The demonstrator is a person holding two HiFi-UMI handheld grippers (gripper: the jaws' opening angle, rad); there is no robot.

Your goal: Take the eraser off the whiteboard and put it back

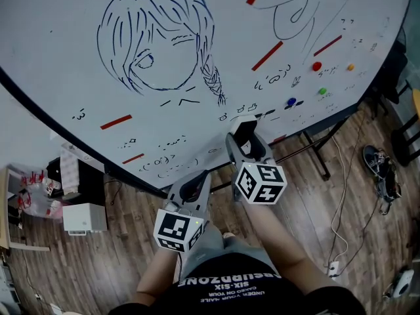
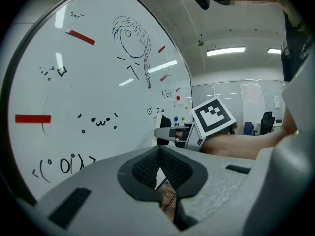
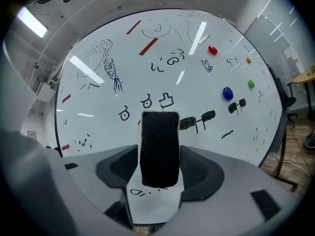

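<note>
A large whiteboard (image 1: 197, 18) covered in drawings leans across the head view. My right gripper (image 1: 245, 128) is at its lower edge, shut on a black eraser (image 1: 244, 131). Seen from the right gripper view, the eraser (image 3: 160, 146) stands upright between the pads of the right gripper (image 3: 160, 157), its far end close to the board (image 3: 162, 58). I cannot tell whether it touches. My left gripper (image 1: 191, 188) hangs lower and to the left, away from the board. The left gripper (image 2: 158, 165) is shut and holds nothing. The right gripper's marker cube (image 2: 213, 117) also shows there.
Red (image 1: 316, 65), blue (image 1: 291, 102), green (image 1: 322, 91) and orange (image 1: 350, 66) magnets stick to the board at the right. The board's stand legs (image 1: 318, 153) rest on the wooden floor. A white box (image 1: 84, 218) sits at the left; cables and a power strip (image 1: 333, 268) lie at the right.
</note>
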